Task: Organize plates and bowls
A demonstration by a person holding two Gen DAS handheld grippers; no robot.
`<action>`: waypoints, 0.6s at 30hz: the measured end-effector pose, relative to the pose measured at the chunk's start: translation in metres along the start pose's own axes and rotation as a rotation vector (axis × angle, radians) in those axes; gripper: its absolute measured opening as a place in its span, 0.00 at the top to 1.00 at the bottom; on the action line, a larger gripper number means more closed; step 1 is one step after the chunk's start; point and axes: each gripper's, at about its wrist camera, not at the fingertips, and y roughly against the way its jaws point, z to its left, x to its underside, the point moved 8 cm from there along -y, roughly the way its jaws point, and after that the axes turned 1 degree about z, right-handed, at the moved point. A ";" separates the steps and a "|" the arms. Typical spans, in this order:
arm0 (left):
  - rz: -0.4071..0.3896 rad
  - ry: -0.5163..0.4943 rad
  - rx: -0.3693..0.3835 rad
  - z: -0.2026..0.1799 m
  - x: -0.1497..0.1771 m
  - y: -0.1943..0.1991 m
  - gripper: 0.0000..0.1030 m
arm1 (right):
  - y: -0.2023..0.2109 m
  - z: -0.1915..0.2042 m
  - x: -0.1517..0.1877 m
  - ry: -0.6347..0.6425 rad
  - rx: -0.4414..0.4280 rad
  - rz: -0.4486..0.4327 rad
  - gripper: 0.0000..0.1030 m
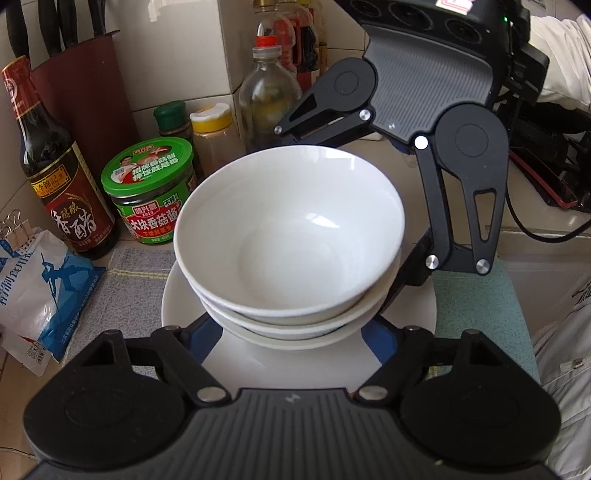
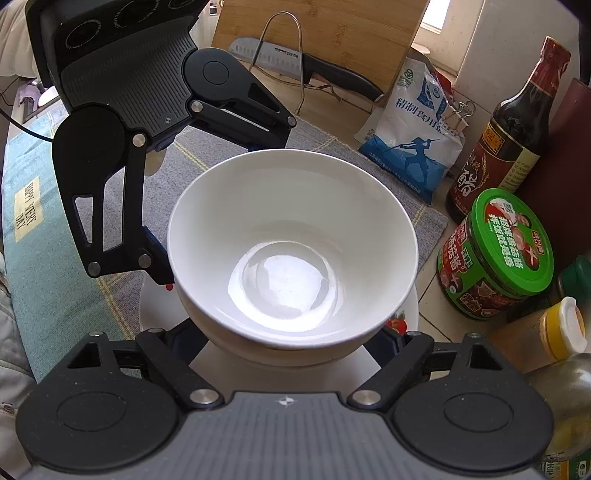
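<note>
Three nested white bowls [image 1: 291, 221] stand on a white plate [image 1: 177, 295]; the right wrist view looks into the top bowl [image 2: 291, 240], with the plate [image 2: 155, 314] under it. My left gripper [image 1: 291, 332] straddles the lowest bowl from the near side, its blue fingertips [image 1: 201, 328] beside the bowl and not pressing on it. My right gripper [image 2: 284, 343] straddles the stack from the opposite side, likewise open; its fingers [image 1: 417, 258] reach round the far side in the left wrist view. The bowls hide both grippers' pads.
The plate rests on a grey mat [image 1: 136, 266] next to a teal mat [image 1: 480, 314]. Close by stand a vinegar bottle [image 1: 62, 177], a green-lidded jar [image 1: 151, 192], a salt bag [image 1: 37, 295], spice jars [image 1: 210, 133] and an oil bottle [image 1: 267, 85]. A knife [image 2: 295, 59] leans on a cutting board [image 2: 321, 33].
</note>
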 end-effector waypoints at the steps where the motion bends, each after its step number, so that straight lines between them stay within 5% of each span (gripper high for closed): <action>1: 0.000 -0.006 -0.013 0.000 0.000 0.000 0.15 | 0.000 0.000 0.000 -0.002 0.001 -0.002 0.07; 3: -0.009 0.001 -0.025 -0.001 0.001 0.002 0.11 | 0.003 0.002 -0.001 0.004 0.015 -0.023 0.00; 10: -0.096 0.056 -0.117 -0.010 0.008 0.031 0.09 | 0.013 0.006 0.003 -0.034 0.068 -0.011 0.00; 15: -0.260 0.156 -0.187 -0.019 0.007 0.076 0.01 | 0.031 0.016 0.004 -0.128 0.195 0.010 0.00; 18: -0.293 0.196 -0.266 -0.023 0.008 0.095 0.01 | 0.043 0.023 0.003 -0.222 0.298 0.030 0.00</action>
